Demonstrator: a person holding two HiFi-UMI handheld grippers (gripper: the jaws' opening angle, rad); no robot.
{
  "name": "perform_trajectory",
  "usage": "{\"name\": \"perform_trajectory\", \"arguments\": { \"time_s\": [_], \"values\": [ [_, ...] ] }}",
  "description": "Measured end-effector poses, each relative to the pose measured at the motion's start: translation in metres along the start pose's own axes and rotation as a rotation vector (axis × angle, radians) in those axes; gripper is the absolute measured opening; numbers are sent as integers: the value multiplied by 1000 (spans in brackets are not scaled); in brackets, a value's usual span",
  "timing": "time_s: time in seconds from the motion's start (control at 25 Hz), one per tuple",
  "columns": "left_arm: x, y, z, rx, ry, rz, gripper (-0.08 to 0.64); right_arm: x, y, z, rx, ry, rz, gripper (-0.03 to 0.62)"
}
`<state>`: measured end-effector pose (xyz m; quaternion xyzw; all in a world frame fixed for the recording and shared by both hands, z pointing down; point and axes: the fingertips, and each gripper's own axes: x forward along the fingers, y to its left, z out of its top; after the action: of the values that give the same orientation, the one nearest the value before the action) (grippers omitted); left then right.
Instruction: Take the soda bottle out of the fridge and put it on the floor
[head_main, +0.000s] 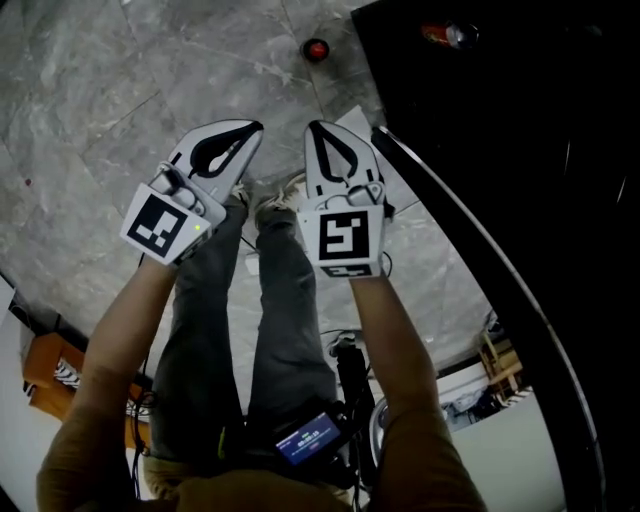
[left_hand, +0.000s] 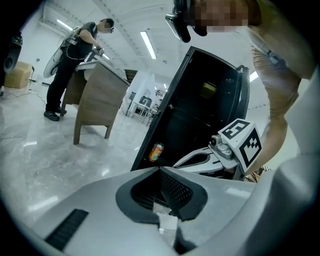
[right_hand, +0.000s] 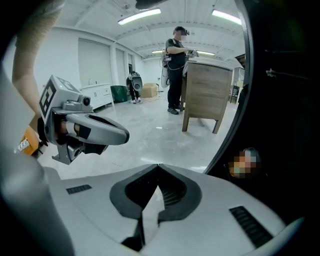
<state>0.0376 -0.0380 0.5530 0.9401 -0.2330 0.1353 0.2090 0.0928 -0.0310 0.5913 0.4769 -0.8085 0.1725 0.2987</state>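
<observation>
1. Floor (head_main: 120, 90): pale grey veined marble, glossy, filling the left and middle of the head view.
2. Fridge (head_main: 520, 150): black, standing to the person's right, door open, with its curved edge sweeping down the right of the head view. The interior is dark.
3. Wooden cabinet (right_hand: 207, 90): light brown, on legs, well away across the room.
4. Person (right_hand: 176, 65): dark clothing, standing at that cabinet.
5. Left gripper (head_main: 250, 130): white shell with black pads, held out over the floor and pointing forward. Its jaws are shut tip to tip with nothing between them, as its own view confirms.
6. Right gripper (head_main: 318, 130): same make, just beside the left one and level with it, nearer the fridge door. Its jaws are fully closed and empty.
7. Soda bottle (left_hand: 156, 152): orange label, low inside the fridge near the front edge and tilted, well apart from both grippers.
8. Small red object (head_main: 316, 49): on the floor ahead of the grippers, near the fridge. What it is cannot be told.
</observation>
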Motion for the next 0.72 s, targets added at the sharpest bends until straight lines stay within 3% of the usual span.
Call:
{"name": "perform_trajectory", "arguments": {
  "time_s": [0.2,0.4,0.56,0.72],
  "values": [
    [-15,-6,15,6,-15,13,0,-10,10,16,22,-11,9,0],
    [-48,-21,47,6,-88,14,2,-30,24,41,-30,-21,-5,0],
    [-76,-42,76,54,-78,3,1,-55,33,73,-35,-49,1,0],
    [-90,-49,101,59,-81,46,1,-82,27,101,-39,-85,-9,0]
  ]
}}
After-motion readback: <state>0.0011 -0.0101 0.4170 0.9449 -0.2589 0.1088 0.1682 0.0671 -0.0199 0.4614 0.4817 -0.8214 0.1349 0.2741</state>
